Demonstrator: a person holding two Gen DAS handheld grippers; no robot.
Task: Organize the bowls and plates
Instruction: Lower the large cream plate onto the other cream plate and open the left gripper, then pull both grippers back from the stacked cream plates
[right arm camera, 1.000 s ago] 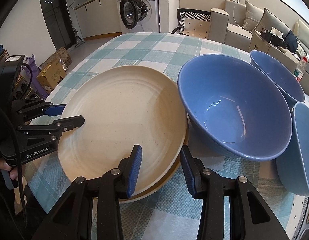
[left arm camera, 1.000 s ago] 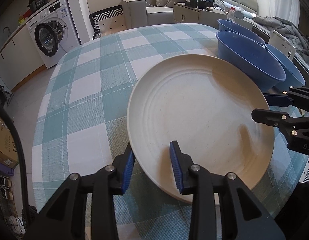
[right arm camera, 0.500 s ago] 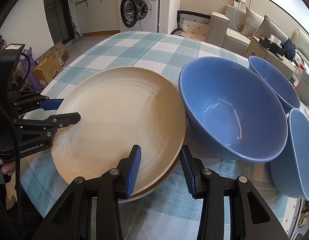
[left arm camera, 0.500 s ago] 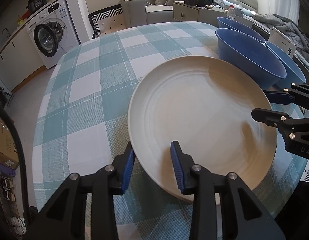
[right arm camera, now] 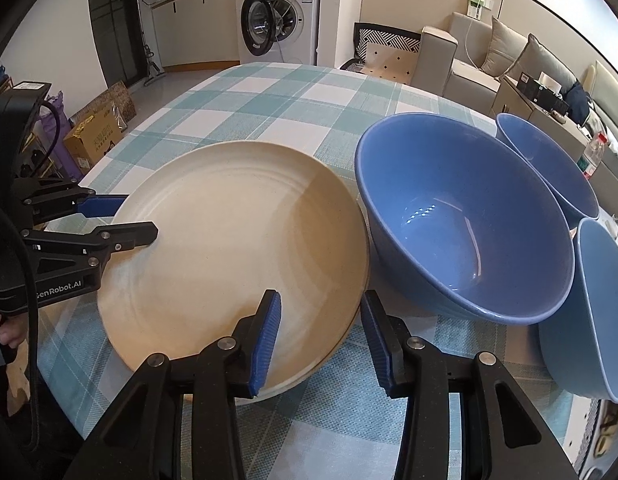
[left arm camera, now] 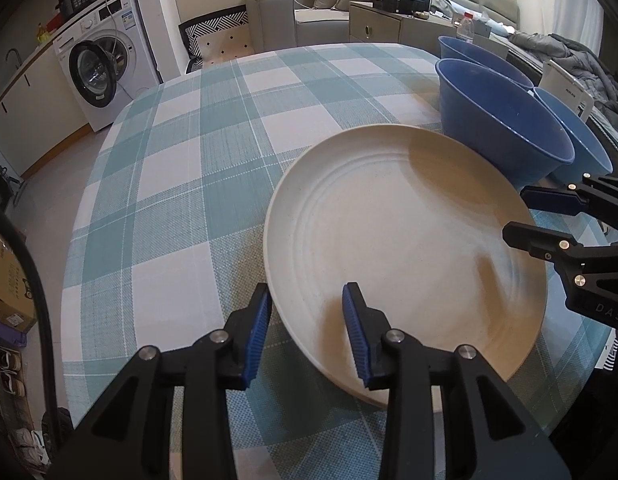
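A cream plate [left arm camera: 405, 248] [right arm camera: 237, 248] lies on a second cream plate, of which only a thin rim [right arm camera: 333, 356] shows. Both rest on the checked tablecloth [left arm camera: 213, 168]. My left gripper [left arm camera: 307, 320] straddles the plate's near-left rim, one pad over the plate and one outside it. My right gripper [right arm camera: 319, 332] straddles the opposite rim the same way. A gap shows between each gripper's pads and the rim, so both are open. Three blue bowls stand just right of the plates: a large one [right arm camera: 461, 220], one behind it [right arm camera: 549, 168] and one at the right edge [right arm camera: 601, 312].
The large bowl nearly touches the plates' right rim. The table's front edge runs close below both grippers. Bare tablecloth stretches to the left and far side. Beyond the table are a washing machine [left arm camera: 105, 76], a sofa [left arm camera: 329, 8] and cardboard boxes [right arm camera: 97, 136] on the floor.
The top plate was tilted and lifted above the lower plate; it has come down to lie flat on it. Both grippers' pads have widened slightly.
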